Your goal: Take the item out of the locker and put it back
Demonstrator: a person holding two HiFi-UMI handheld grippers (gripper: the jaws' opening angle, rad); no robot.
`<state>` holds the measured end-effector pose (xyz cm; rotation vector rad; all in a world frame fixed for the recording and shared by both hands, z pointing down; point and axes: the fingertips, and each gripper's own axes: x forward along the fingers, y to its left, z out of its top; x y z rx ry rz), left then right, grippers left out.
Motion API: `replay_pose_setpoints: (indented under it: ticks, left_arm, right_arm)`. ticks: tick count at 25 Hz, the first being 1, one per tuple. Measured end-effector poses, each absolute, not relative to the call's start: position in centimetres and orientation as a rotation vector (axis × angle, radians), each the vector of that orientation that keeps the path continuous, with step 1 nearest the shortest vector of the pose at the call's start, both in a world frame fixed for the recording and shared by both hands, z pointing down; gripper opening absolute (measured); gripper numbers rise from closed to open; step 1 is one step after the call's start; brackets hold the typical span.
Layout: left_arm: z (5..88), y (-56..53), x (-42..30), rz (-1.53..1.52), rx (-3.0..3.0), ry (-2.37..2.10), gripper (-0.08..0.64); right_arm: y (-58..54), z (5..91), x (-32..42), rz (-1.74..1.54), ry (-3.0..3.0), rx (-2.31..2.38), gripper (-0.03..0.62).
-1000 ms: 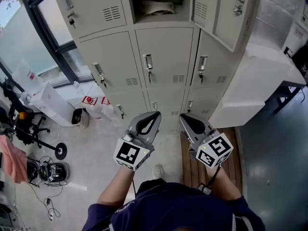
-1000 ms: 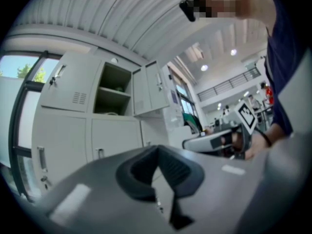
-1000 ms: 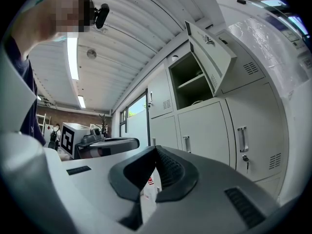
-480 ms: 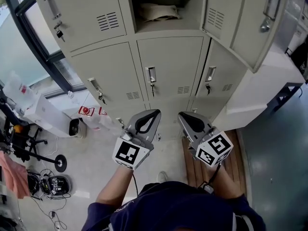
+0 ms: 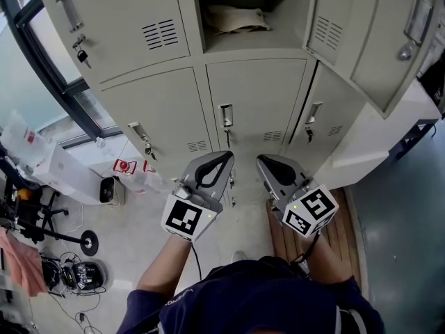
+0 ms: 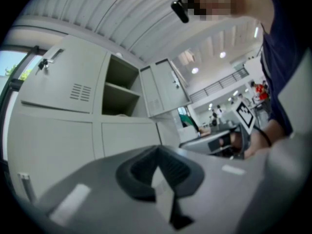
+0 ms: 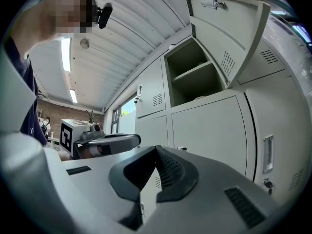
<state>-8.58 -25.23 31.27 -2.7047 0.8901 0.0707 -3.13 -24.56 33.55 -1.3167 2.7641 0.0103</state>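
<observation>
- the open locker [image 5: 285, 35] looms nearer than a second ago, so the person is closing in on it.
- the pale folded item [image 5: 236, 18] lies on its shelf, untouched.
- left gripper [image 5: 226, 158] and right gripper [image 5: 262, 161]: fingers pressed together, empty, well below the item.
</observation>
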Motion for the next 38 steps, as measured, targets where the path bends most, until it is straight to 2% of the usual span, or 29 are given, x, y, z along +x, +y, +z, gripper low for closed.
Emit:
replay_pose_setpoints:
  ticks: [28,38]
  left_arm:
    - [16.3,-33.6,-2.2,-0.151,-2.152,0.888,0.005]
    - [12.2,-39.8,1.0,-0.402,-1.974,0.895,0.015]
  right_arm:
    - [-32.0,26.5,0.5,0.201,2.775,-1.142,0.005]
    - [-33.6,26.9,0.5,0.183,2.833,-1.006,0.005]
